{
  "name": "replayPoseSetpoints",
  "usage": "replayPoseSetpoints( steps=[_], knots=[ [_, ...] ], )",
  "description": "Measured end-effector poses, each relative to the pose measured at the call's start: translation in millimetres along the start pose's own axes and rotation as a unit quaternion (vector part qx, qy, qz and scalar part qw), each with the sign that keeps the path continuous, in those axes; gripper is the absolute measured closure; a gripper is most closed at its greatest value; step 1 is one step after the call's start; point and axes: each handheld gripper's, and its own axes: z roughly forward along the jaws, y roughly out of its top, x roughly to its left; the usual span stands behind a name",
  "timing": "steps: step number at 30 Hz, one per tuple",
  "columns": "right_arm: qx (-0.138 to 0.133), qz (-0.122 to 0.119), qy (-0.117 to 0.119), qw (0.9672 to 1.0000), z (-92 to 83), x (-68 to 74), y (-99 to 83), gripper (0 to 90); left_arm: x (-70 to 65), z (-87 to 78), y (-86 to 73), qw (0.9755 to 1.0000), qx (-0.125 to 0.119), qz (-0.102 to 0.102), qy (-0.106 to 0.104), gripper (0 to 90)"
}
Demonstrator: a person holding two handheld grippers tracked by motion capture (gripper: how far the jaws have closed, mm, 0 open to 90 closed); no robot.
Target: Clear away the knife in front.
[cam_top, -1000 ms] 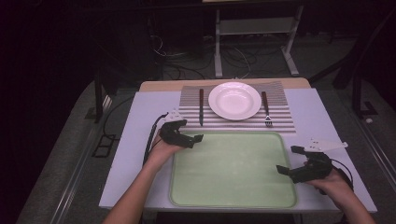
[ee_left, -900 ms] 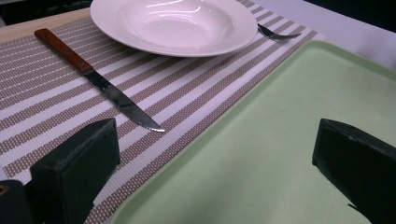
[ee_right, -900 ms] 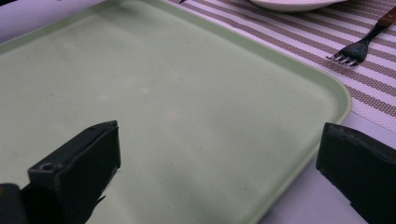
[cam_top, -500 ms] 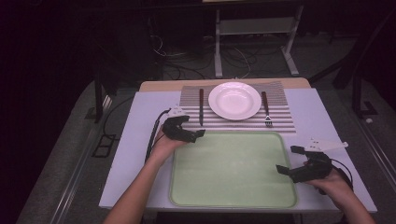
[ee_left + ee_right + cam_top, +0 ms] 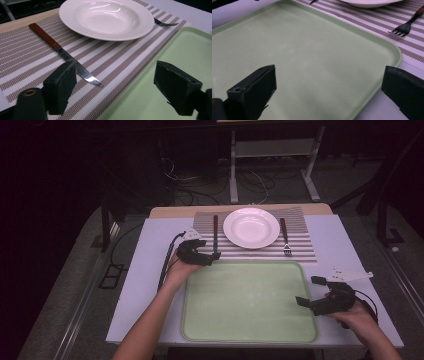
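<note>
**Closing in on the knife**

Reaching over the striped woven placemat (image 5: 250,251), the left gripper (image 5: 113,91) lines up on the wooden-handled steak knife (image 5: 65,55), and its jaws have just been closing, though they stand well apart with nothing pressed between them. The serrated tip lies just ahead of the left jaw, flat on the placemat. Taking the round white plate (image 5: 251,227) as the marker: the knife lies just to its left, blade towards the person, while the dark metal fork (image 5: 285,237) lies just to its right. The pale green plastic tray (image 5: 250,330) sits on the person's side of the plate, bare.

Over at the tray's right edge, well away from the plate, the right gripper (image 5: 320,302) hovers with its jaws spread wide, holding nothing.

By the look of it, this is the approach to a pickup, grip not yet made. The next move calls for bringing the jaws astride the thin blade or handle, low enough to catch it off the mat, then squeezing firmly.
</note>
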Motion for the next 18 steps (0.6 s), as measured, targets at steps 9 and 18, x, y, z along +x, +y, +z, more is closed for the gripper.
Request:
replayPoseSetpoints(
  steps=[9, 18],
  knots=[
    [-0.002, 0.003, 0.001, 1.0000, -0.6, -0.1, 0.0, 0.0, 9.6, 10.6, 7.4, 1.0000, -0.001, -0.003, 0.004, 33.5],
    [-0.003, 0.005, 0.000, 1.0000, -1.0, -0.7, 0.0, 0.0, 18.6, 19.5, 15.9, 0.9999, -0.003, -0.005, 0.011, 40.3]
  ],
)
